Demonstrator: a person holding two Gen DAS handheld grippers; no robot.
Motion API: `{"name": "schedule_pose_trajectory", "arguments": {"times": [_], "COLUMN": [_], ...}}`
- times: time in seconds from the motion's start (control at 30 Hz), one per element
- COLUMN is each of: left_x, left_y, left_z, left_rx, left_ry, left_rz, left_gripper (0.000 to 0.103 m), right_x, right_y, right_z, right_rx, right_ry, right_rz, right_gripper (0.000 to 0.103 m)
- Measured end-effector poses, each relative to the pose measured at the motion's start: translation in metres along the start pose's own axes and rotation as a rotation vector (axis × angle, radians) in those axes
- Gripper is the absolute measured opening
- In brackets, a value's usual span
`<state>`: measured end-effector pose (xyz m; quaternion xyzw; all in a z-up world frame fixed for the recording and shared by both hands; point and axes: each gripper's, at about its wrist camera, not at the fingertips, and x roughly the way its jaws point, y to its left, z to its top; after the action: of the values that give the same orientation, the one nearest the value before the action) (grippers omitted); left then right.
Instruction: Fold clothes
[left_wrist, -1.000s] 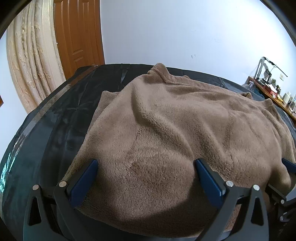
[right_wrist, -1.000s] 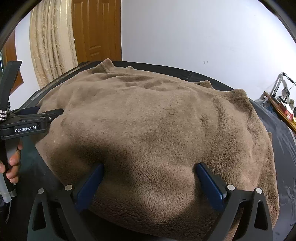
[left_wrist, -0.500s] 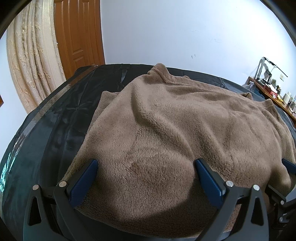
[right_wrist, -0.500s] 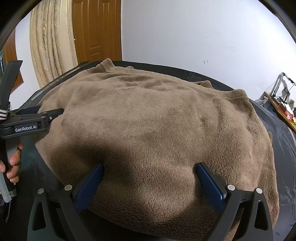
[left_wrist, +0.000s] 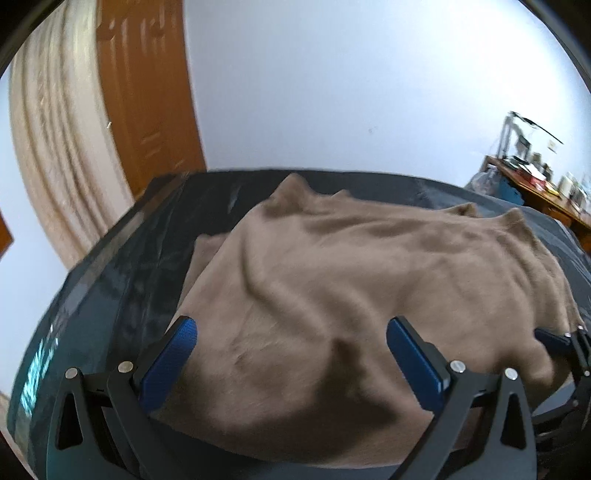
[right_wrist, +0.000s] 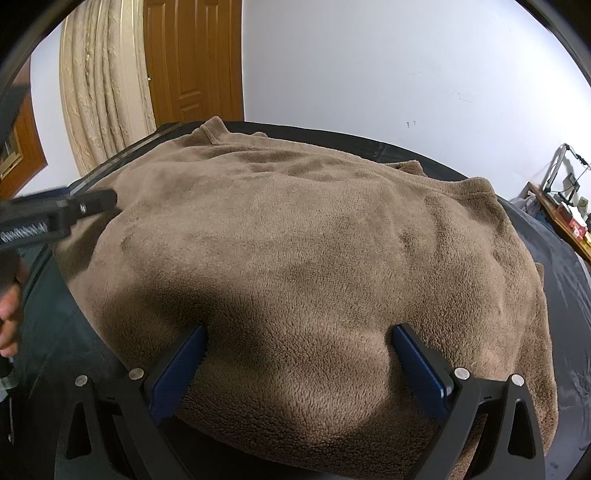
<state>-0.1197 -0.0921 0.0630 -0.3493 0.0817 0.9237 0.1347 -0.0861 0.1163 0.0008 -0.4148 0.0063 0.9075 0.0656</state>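
A brown fleece garment (left_wrist: 369, 280) lies spread on a dark sheet (left_wrist: 110, 295), its collar at the far side. My left gripper (left_wrist: 291, 332) is open, its blue pads astride the garment's near edge. The left wrist view is blurred. In the right wrist view the same garment (right_wrist: 303, 251) fills the middle. My right gripper (right_wrist: 299, 339) is open, its blue pads pressed against the near hem. The left gripper also shows at the left edge of the right wrist view (right_wrist: 55, 218), by the garment's left side.
A wooden door (right_wrist: 192, 62) and beige curtain (right_wrist: 103, 92) stand at the back left. A cluttered wooden desk (left_wrist: 535, 184) stands at the far right. A white wall is behind the bed. A hand (right_wrist: 9, 314) shows at the left edge.
My left gripper has risen and tilted, blurring its view; the fleece near it now shows a raised wrinkle. The right gripper has barely moved.
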Motion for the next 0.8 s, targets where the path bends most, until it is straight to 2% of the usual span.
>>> {"name": "schedule_pose_trajectory", "arguments": {"times": [0.13, 0.27, 0.4, 0.8], "left_x": [0.011, 0.048, 0.060, 0.062], "left_y": [-0.024, -0.031, -0.021, -0.018], "left_z": [0.005, -0.003, -0.007, -0.007], "left_rx": [0.073, 0.122, 0.076, 0.065], "left_ry": [-0.004, 0.080, 0.097, 0.108], "left_rz": [-0.017, 0.036, -0.023, -0.040], "left_gripper": [0.103, 0.103, 0.103, 0.103], "right_x": [0.000, -0.001, 0.000, -0.002], "right_y": [0.000, 0.000, 0.000, 0.001], "right_z": [0.000, 0.001, 0.001, 0.000], "right_rx": [0.004, 0.006, 0.006, -0.003], "right_ry": [-0.001, -0.001, -0.001, -0.001], "right_rz": [0.006, 0.008, 0.006, -0.004], "right_gripper": [0.101, 0.101, 0.101, 0.102]}}
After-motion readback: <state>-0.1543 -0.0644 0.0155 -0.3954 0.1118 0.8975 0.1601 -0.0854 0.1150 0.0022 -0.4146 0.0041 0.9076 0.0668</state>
